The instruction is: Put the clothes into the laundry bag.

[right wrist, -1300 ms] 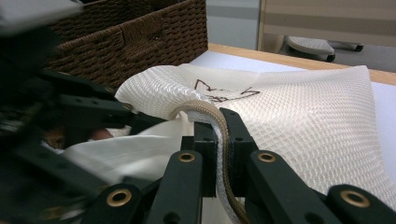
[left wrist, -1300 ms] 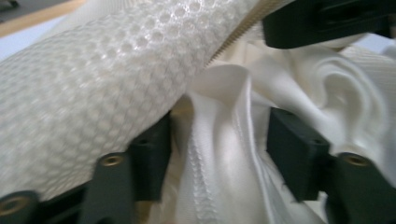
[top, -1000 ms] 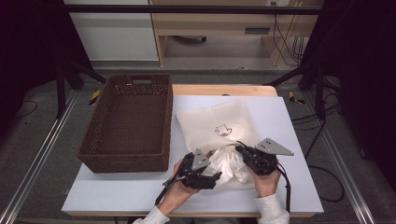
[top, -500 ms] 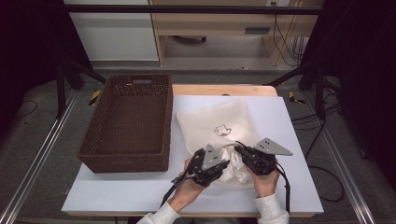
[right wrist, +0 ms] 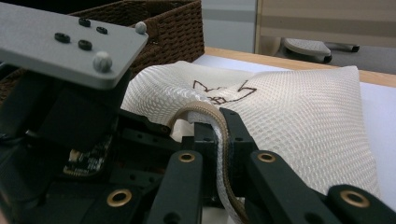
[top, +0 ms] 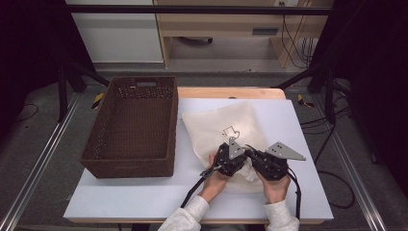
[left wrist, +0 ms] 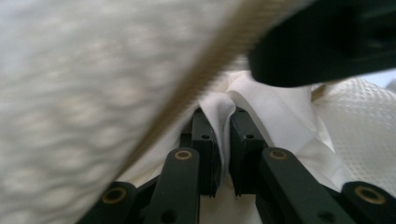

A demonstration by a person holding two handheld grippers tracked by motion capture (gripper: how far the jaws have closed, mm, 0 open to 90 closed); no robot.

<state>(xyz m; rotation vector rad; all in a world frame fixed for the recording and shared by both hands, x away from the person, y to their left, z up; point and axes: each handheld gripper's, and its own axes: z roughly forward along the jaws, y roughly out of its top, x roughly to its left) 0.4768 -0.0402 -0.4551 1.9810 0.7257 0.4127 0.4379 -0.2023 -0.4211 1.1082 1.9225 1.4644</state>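
Observation:
A cream mesh bag (top: 226, 125) with a dark line drawing lies on the white table (top: 144, 192). At its near end a white cloth (top: 248, 172) bulges from its mouth. My right gripper (top: 256, 160) is shut on the bag's tan-edged rim (right wrist: 205, 109), holding it raised. My left gripper (top: 239, 161) sits close beside it, reaching into the mouth. Its jaws have just been closing and then eased slightly, and they pinch a fold of the white cloth (left wrist: 275, 107) under the mesh (left wrist: 70, 70). The two grippers nearly touch.
A brown wicker basket (top: 96, 139) stands left of the bag with nothing visible inside. The person's sleeves (top: 185, 219) come in over the table's near edge. A cable (top: 192, 190) trails from the left gripper.
My left gripper has moved right, up against the right gripper, and its jaws have closed on the white cloth. The right gripper has kept still on the bag's rim.

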